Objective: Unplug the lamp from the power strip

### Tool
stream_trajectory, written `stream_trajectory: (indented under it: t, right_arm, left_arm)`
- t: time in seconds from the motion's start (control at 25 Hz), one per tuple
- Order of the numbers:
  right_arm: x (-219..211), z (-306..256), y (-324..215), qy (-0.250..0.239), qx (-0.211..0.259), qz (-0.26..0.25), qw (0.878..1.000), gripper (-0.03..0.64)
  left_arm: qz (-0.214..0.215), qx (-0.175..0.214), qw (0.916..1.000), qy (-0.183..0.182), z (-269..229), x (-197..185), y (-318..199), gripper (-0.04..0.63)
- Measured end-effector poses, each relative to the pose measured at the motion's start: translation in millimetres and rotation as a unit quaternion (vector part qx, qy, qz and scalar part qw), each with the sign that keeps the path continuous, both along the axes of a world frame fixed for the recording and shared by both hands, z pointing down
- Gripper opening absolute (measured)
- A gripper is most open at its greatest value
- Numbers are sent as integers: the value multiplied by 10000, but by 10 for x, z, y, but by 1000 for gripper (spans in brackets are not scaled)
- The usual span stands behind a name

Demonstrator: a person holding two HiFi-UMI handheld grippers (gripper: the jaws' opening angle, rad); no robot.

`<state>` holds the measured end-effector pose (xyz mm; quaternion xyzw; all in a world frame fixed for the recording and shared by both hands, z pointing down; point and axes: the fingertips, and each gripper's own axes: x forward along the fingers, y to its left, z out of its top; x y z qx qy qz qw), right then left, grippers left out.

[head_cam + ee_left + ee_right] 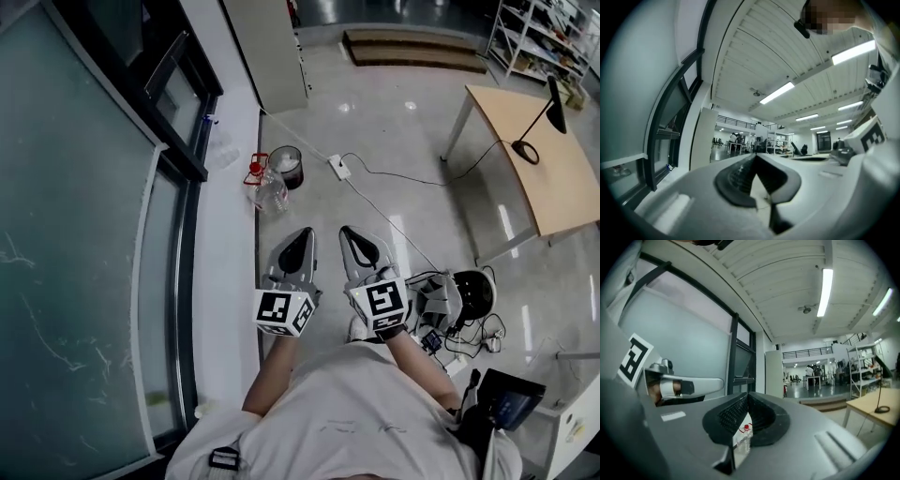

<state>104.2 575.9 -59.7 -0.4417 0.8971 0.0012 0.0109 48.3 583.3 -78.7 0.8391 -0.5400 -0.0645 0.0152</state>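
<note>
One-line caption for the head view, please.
Left gripper and right gripper, both shut and empty, above the floor; power strip ahead, lamp on the table.

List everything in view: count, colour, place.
lamp: one, black, on the table, far right
table: one, light wood, right side
power strip: one, white, on the floor ahead
bottle: one, clear with a red cap, on the floor near the window wall
container: one, dark, right beside the bottle
shelving: one unit, pale, top right corner
left gripper: one, grey, shut and empty, above the floor
right gripper: one, grey, shut and empty, beside the left gripper
</note>
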Motion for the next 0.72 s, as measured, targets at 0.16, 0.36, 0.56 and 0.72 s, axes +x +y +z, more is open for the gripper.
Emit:
stream_trajectory:
  t: [0.16, 0.36, 0.56, 0.72]
  right_arm:
    - [416, 10, -387, 156, 141, 264, 9994, 0]
    - [684, 154, -747, 70, -93, 146, 9998, 0]
    - [550, 185, -1035, 276, 106, -543, 9981, -2]
    - [548, 336, -1537, 322, -125, -383, 9987, 0]
  left_arm:
    - [-140, -43, 9999, -51, -39, 206, -397, 2]
    - [-277, -212, 9990, -293, 177, 440, -646, 2]
    - [-730, -504, 9838, -1556, 679, 425, -996, 3]
    - [-708, -837, 9848, -1346, 826, 223, -1447, 3]
